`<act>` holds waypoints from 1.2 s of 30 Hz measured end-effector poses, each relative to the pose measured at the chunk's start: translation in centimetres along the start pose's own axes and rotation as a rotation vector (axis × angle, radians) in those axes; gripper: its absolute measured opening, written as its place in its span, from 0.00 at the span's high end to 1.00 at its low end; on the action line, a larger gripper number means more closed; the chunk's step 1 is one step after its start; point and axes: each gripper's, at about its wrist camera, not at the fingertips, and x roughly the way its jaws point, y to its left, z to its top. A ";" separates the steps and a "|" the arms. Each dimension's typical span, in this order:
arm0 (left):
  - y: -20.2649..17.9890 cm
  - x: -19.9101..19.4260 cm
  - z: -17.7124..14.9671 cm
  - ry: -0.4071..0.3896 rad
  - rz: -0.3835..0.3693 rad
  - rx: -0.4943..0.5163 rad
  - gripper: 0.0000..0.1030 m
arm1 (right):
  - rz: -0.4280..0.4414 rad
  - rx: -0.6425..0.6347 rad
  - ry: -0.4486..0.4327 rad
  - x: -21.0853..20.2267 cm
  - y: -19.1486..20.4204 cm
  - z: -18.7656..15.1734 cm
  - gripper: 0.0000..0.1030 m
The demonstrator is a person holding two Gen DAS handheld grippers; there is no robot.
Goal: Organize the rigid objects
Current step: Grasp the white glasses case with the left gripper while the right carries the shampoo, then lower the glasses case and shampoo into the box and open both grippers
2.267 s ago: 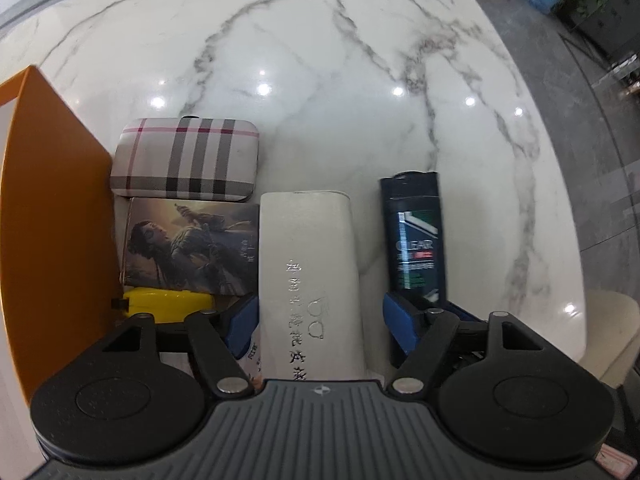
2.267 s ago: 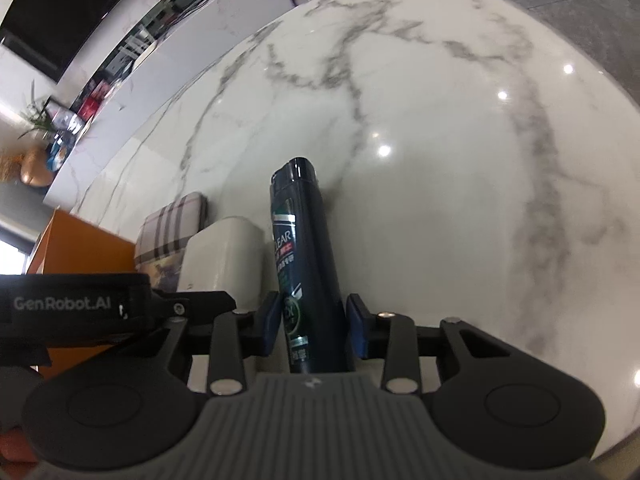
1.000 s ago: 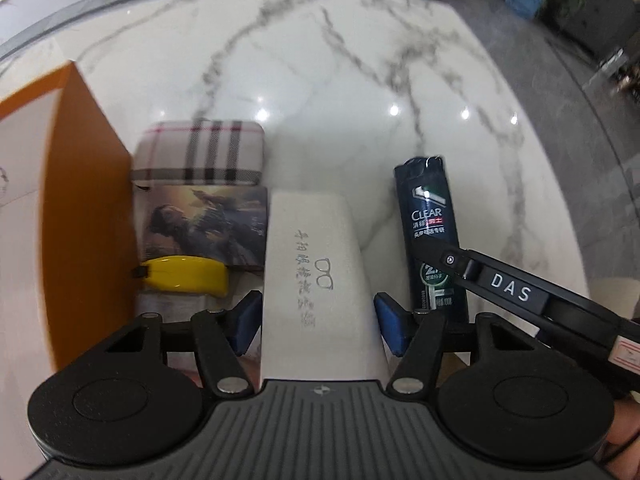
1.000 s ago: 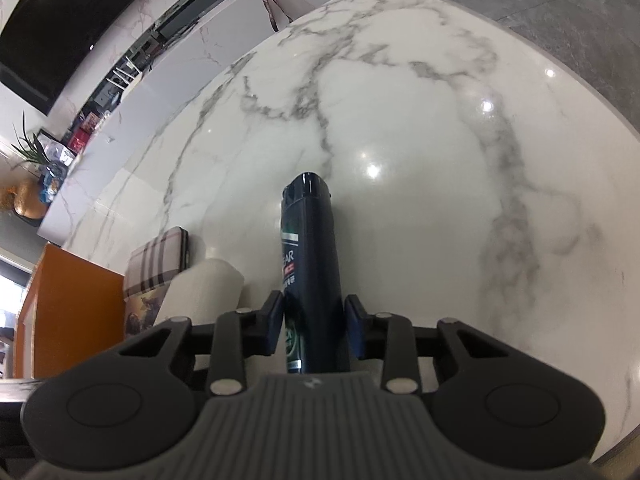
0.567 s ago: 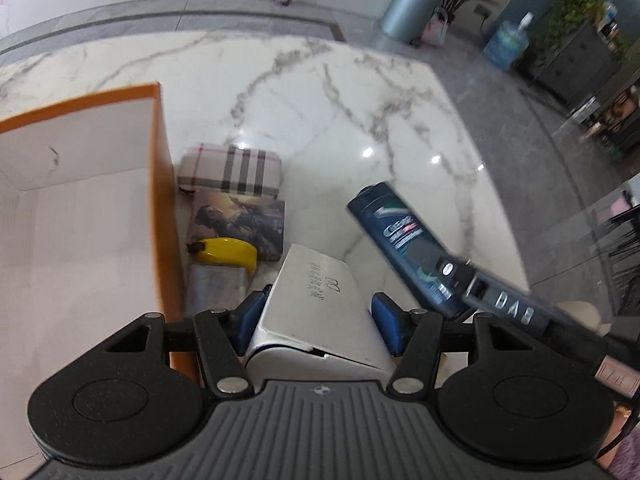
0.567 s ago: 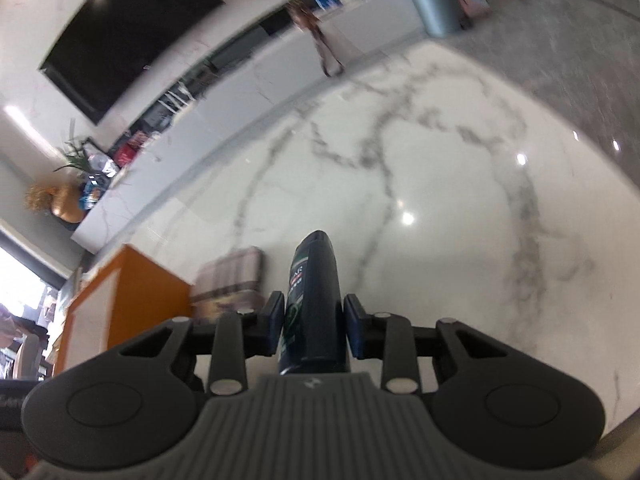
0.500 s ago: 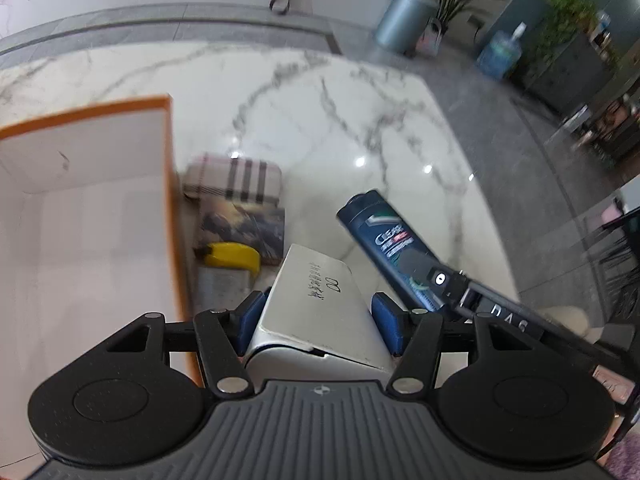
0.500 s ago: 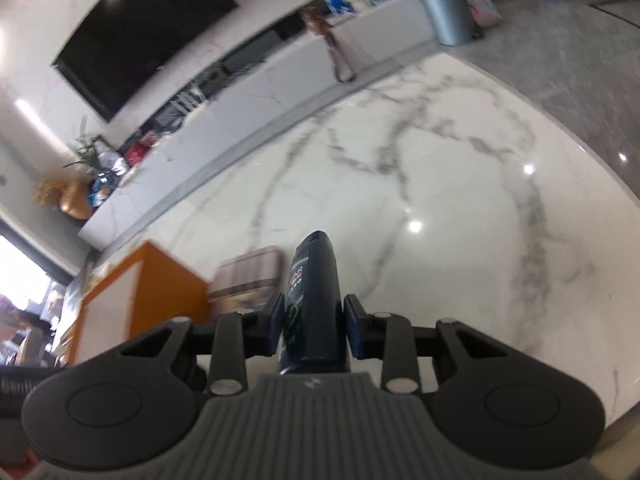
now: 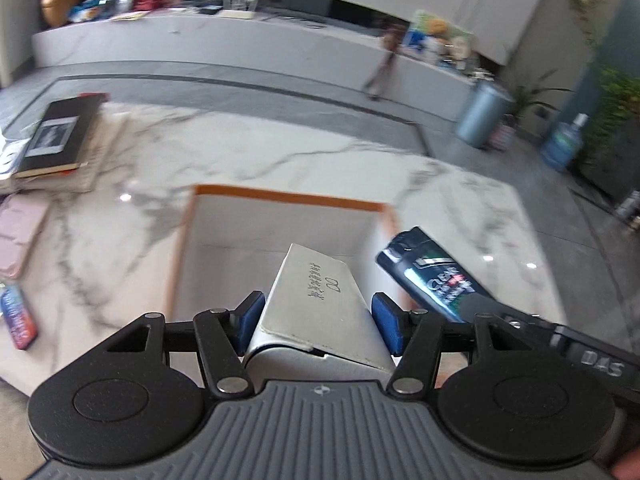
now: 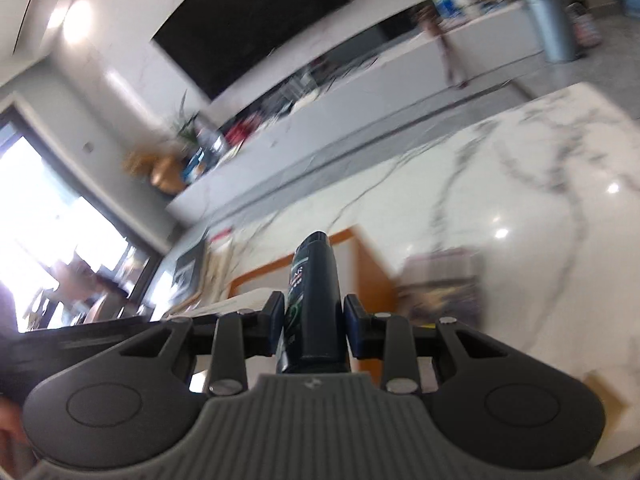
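My left gripper (image 9: 318, 322) is shut on a silver-white glasses case (image 9: 320, 312) and holds it in the air over the open orange box (image 9: 280, 220) with its white inside. My right gripper (image 10: 314, 326) is shut on a dark blue shampoo bottle (image 10: 314, 300), cap end forward, raised above the box (image 10: 362, 256). In the left wrist view the same shampoo bottle (image 9: 430, 276) hangs at the box's right rim, with the right gripper's black body behind it. The picture is blurred by motion.
The marble table (image 9: 280, 152) carries a stack of books (image 9: 56, 140) and a pink item (image 9: 18, 228) at far left, and a small colourful pack (image 9: 16, 314). A plaid case (image 10: 444, 270) and a picture card (image 10: 444, 300) lie right of the box, blurred.
Both grippers lifted their objects off the table and swung left over the orange box. The view tilted up, so the room behind now shows.
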 end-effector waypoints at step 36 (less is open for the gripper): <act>2.0 9.3 -1.0 0.065 0.204 0.337 0.31 | -0.167 -0.177 0.249 16.7 3.0 -1.1 0.68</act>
